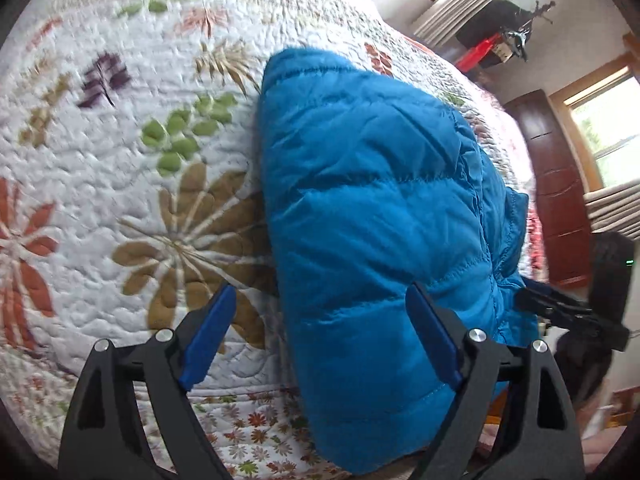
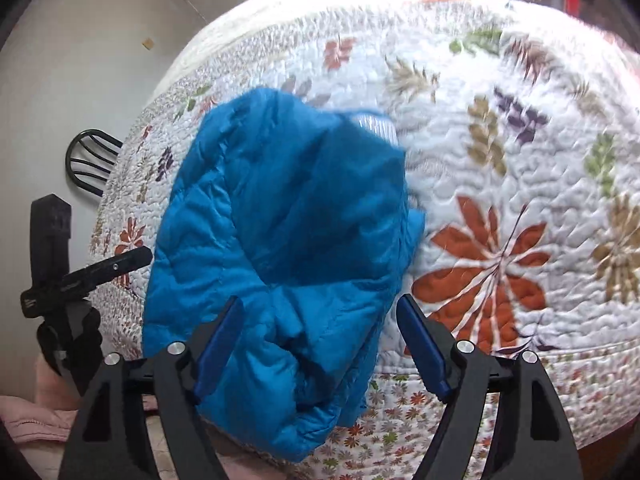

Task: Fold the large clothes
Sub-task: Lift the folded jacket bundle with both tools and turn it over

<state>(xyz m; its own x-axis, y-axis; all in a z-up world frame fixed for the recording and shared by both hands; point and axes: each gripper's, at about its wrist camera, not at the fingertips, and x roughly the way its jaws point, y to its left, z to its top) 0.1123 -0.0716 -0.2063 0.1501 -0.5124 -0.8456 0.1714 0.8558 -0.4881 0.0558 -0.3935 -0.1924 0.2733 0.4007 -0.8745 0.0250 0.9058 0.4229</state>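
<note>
A blue puffer jacket (image 1: 380, 200) lies bunched in a folded heap on a white quilt (image 1: 120, 140) stitched with coloured leaves and flowers, near the bed's front edge, with its lower end drooping over that edge. In the left wrist view the left gripper (image 1: 320, 340) stands with its blue-padded fingers wide apart; the jacket's near left edge sits between them, closer to the right finger, and neither pad presses on it. In the right wrist view the right gripper (image 2: 320, 344) is likewise spread wide, the jacket's crumpled near end lying between its fingers (image 2: 218, 340) without being pinched. Each camera catches the other gripper at the frame's side, partly cut off. Both views are smeared with blur, so the jacket's seams and folds are hard to read, and which part is sleeve or body cannot be told.
</note>
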